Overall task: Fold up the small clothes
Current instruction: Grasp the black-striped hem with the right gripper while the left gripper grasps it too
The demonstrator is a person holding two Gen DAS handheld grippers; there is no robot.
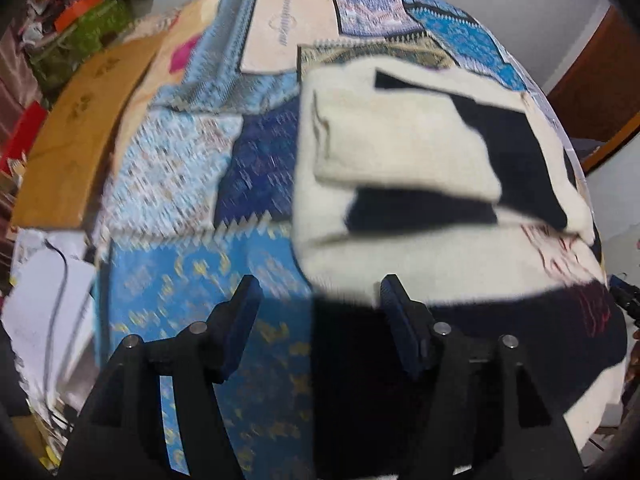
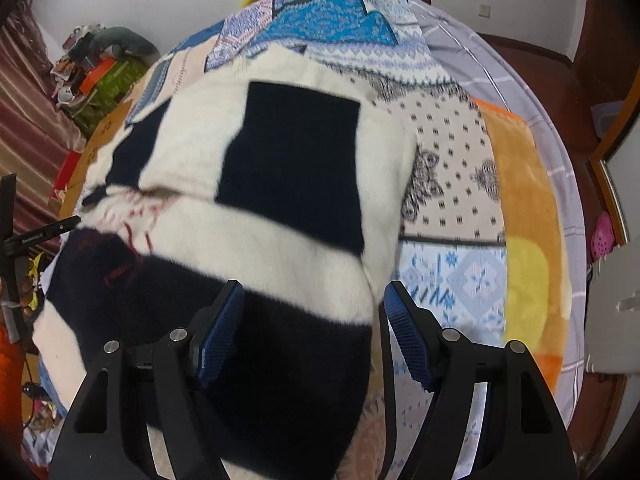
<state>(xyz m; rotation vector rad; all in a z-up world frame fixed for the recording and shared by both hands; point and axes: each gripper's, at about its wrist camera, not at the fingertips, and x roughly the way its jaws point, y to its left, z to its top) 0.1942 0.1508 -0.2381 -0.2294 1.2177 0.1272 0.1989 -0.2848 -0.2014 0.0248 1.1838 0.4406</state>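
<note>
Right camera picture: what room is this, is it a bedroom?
Probably a bedroom. The cream and navy sweater lies on a bed under a patchwork quilt, with an orange blanket beside it. Both grippers, left and right, are open.

Patchwork quilt, blue, white and beige panels, covers the bed; an orange-and-yellow blanket lies along its far side on a grey striped sheet. Wooden board runs beside the quilt's other edge, with a clutter pile beyond it near the wall. Pink shoe sits on the floor by a wooden door frame.
</note>
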